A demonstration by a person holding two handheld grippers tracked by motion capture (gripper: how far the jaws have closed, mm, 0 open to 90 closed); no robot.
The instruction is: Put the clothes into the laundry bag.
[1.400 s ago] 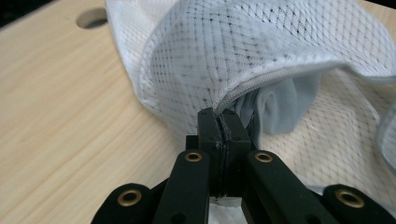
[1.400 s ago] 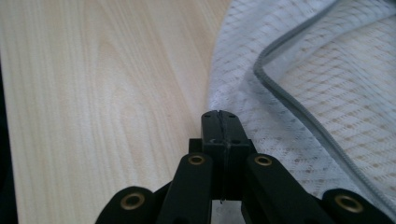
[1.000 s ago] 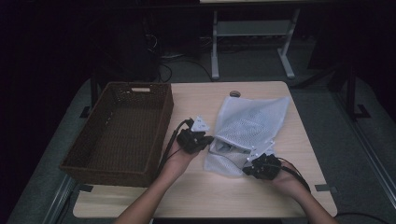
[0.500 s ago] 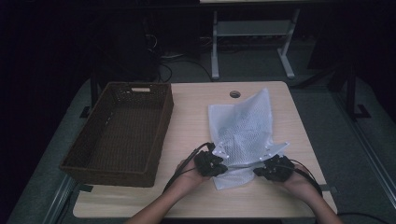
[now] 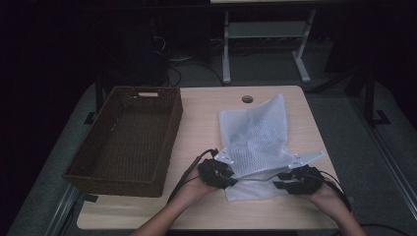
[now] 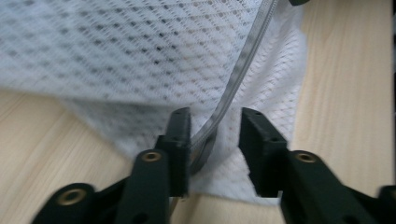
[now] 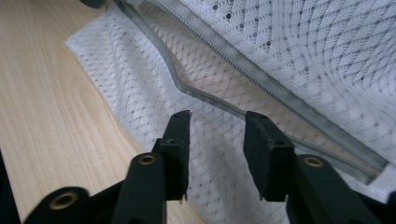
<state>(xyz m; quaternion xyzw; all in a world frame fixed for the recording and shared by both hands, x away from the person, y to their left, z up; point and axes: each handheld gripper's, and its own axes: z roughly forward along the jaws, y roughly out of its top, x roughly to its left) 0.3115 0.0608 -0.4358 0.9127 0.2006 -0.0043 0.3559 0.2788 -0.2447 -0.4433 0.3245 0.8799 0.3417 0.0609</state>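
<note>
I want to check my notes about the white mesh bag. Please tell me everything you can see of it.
The white mesh bag is thin net fabric with small holes and a grey zipper along its near, open edge. It lies loosely folded and rumpled on the right half of the wooden table, apart from the basket. Both tools sit at its near edge; their jaws have just been opening. The left tool has the zipper tape between its jaws, against one; the right tool grips nothing.

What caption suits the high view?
Two hand-held grippers, left and right, open at a white mesh laundry bag beside a wicker basket.
</note>
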